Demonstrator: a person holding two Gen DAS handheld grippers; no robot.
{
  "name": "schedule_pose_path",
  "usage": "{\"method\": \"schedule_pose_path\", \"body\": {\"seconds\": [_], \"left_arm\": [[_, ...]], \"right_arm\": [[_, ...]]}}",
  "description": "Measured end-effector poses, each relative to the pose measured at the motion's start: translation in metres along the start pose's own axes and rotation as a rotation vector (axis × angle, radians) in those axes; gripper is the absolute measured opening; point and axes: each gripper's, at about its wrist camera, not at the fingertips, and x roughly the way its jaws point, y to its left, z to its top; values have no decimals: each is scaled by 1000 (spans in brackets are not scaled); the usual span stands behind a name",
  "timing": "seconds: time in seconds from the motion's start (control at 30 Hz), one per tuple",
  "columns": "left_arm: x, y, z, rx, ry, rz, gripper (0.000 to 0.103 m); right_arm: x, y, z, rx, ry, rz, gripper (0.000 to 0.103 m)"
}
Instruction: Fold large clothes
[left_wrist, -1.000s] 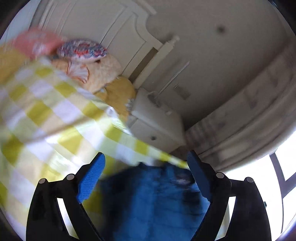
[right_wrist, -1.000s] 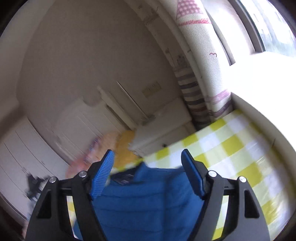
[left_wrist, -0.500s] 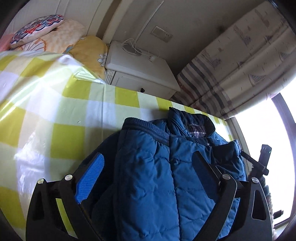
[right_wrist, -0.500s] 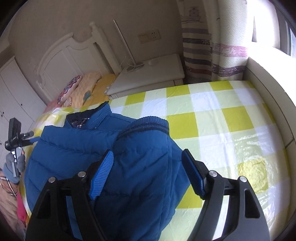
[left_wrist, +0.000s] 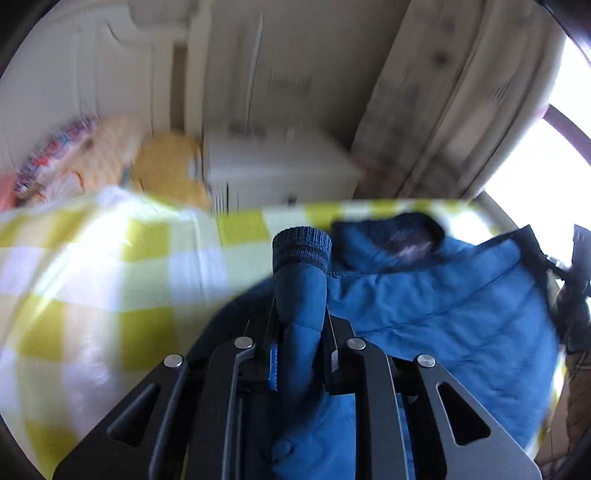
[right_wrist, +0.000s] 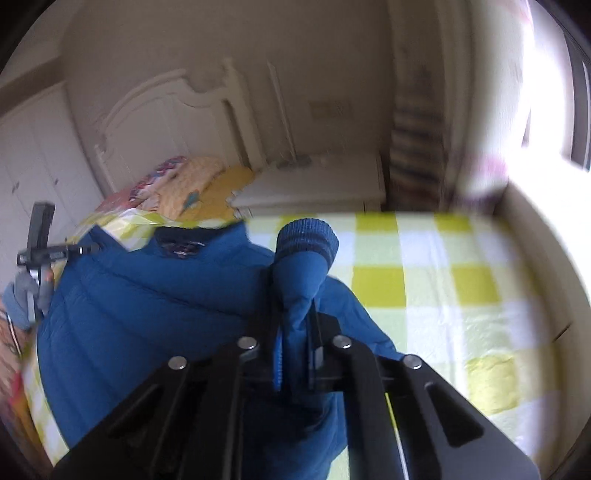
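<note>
Both tongs just snapped closed from wide open — each now clamped on a sleeve of the blue puffer jacket (left_wrist: 443, 306). Left tongs (left_wrist: 299, 332) pinching the left sleeve (left_wrist: 301, 295) at frame centre, knit cuff poking up beyond the jaws; right tongs (right_wrist: 295, 325) nipped tight on the other sleeve (right_wrist: 301, 280), likewise centre frame. Jacket spread flat on the yellow-checked bed cover (right_wrist: 443, 280), collar toward the top of the frame. Grips secured — sleeves probably ready to be drawn in across the body for the first fold.
</note>
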Motion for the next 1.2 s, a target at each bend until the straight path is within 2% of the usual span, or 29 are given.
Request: {"method": "schedule_pose_path", "body": {"seconds": [0.1, 0.17, 0.2, 0.23, 0.3, 0.33, 0.4, 0.43, 0.47, 0.5, 0.57, 0.6, 0.63, 0.7, 0.73, 0.77, 0.8, 0.83, 0.93, 1.0, 1.1, 1.2], "left_arm": [[-43, 10, 13, -38, -52, -45, 18], [-47, 18, 38, -83, -44, -51, 18], [-40, 23, 51, -106, -26, -46, 18], [-25, 29, 64, -126, -8, -11, 18], [8, 39, 76, -169, 34, 25, 18], [38, 46, 74, -186, 80, 52, 18], [90, 57, 52, -216, 181, 108, 20], [109, 62, 33, -238, 205, 101, 34], [106, 64, 26, -259, 151, 98, 37], [102, 69, 23, -286, 129, 90, 39], [97, 80, 21, -330, 118, 82, 50], [94, 83, 20, -347, 113, 76, 51], [82, 87, 20, -366, 82, 75, 55], [51, 89, 19, -373, -17, 60, 58], [30, 92, 15, -368, -65, 42, 72], [-6, 94, 4, -351, -129, 14, 94], [-26, 94, -4, -337, -159, 3, 99], [-55, 94, -23, -303, -184, -30, 99], [-96, 89, -80, -256, -122, -120, 99], [-109, 80, -116, -231, -57, -131, 99], [-116, 63, -158, -198, -2, -142, 99], [-102, 47, -176, -137, 48, -121, 99]], "right_arm": [[-38, 12, 30, -41, -81, 4, 7], [-36, 10, 59, -37, -82, 15, 8], [-23, 8, 76, -40, -71, -10, 8], [-8, 7, 86, -38, -43, -36, 8], [47, -7, 98, 15, 63, -91, 8], [70, -13, 96, 25, 114, -121, 8], [135, -30, 66, 73, 279, -165, 12], [153, -34, 50, 98, 320, -154, 18], [154, -39, 38, 128, 254, -133, 19], [148, -44, 36, 165, 227, -114, 19], [141, -53, 36, 206, 217, -113, 39], [137, -57, 37, 222, 223, -131, 64], [130, -62, 40, 241, 233, -147, 76], [92, -66, 45, 261, 188, -86, 75], [73, -68, 42, 260, 159, -60, 76], [42, -68, 37, 244, 118, -35, 78], [10, -67, 26, 210, 79, -17, 82], [-12, -64, 16, 183, 56, -4, 85], [-75, -54, -37, 103, 60, 71, 85], [-102, -45, -77, 93, 94, 110, 85], [-118, -25, -107, 65, 105, 142, 85], [-111, -10, -120, 22, 134, 140, 85]]}}
